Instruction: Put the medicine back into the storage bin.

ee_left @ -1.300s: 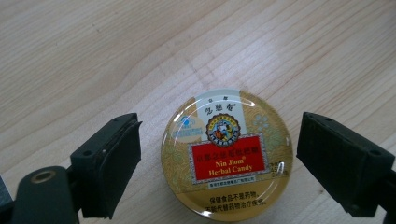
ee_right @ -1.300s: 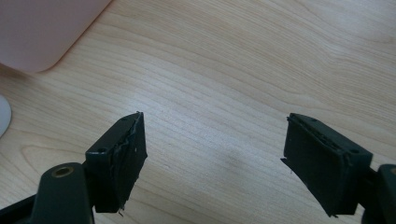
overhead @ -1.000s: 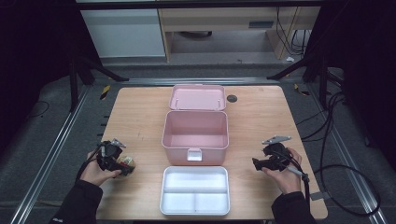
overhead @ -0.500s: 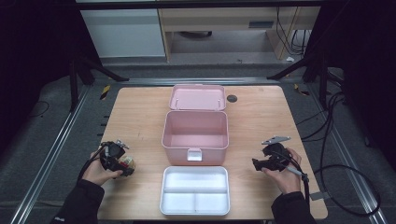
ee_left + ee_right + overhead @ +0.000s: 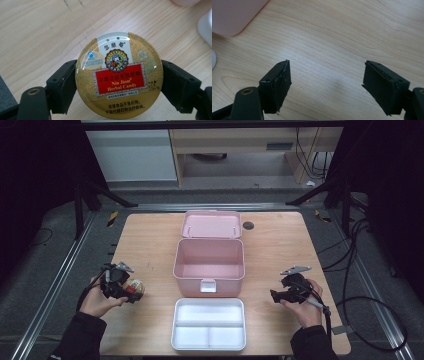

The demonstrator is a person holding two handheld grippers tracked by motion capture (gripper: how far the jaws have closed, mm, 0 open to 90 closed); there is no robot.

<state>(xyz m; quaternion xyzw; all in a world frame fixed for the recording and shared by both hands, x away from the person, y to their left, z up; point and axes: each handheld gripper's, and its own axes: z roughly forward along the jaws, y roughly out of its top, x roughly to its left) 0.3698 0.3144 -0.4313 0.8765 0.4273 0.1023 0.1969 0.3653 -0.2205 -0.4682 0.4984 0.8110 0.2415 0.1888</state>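
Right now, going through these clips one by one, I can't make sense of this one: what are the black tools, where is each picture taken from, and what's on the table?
A person holds a two-jaw tool in each hand. The high view looks down on the wooden table; the other two pictures come from cameras riding on each tool.

On the table: an open pink box, its pink lid behind it, and a white divided tray in front.

The left gripper clamps a round gold candy tin by its sides. The right gripper is open, with bare wood between its jaws.
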